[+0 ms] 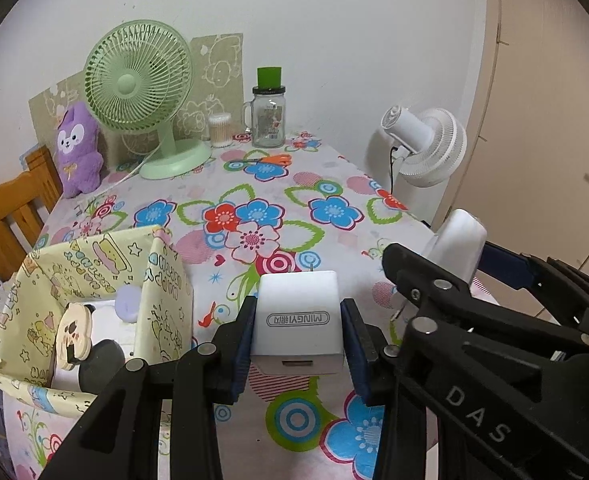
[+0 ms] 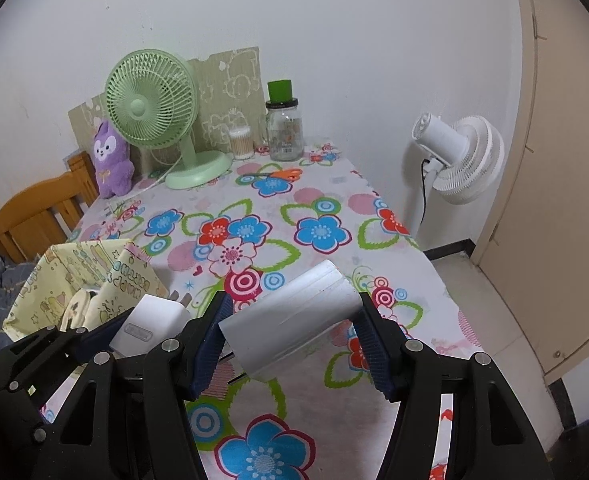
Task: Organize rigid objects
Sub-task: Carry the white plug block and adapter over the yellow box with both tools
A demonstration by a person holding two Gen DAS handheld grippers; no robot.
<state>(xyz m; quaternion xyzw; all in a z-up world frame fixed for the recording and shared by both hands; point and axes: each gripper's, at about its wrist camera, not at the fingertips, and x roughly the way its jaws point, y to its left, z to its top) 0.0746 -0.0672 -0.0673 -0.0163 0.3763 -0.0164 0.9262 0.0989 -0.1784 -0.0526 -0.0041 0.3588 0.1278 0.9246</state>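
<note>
My left gripper [image 1: 298,344] is shut on a white USB charger plug [image 1: 297,322] marked MINGYI, held above the flowered tablecloth [image 1: 254,208]; the plug also shows in the right wrist view [image 2: 152,322]. My right gripper [image 2: 292,336] is shut on a white rounded block, like a power bank [image 2: 290,322], seen also in the left wrist view [image 1: 456,246]. A yellow patterned paper box [image 1: 94,300] stands to the left of both grippers and holds a panda-face item [image 1: 72,334], a lilac round item [image 1: 128,302] and a dark object [image 1: 102,368].
At the table's back stand a green desk fan [image 1: 142,92], a purple plush toy [image 1: 78,148], a cotton-swab tub [image 1: 220,130], a glass jar with green cap [image 1: 269,116] and orange scissors [image 1: 268,160]. A wooden chair [image 1: 10,216] is left, a white floor fan [image 2: 458,160] right.
</note>
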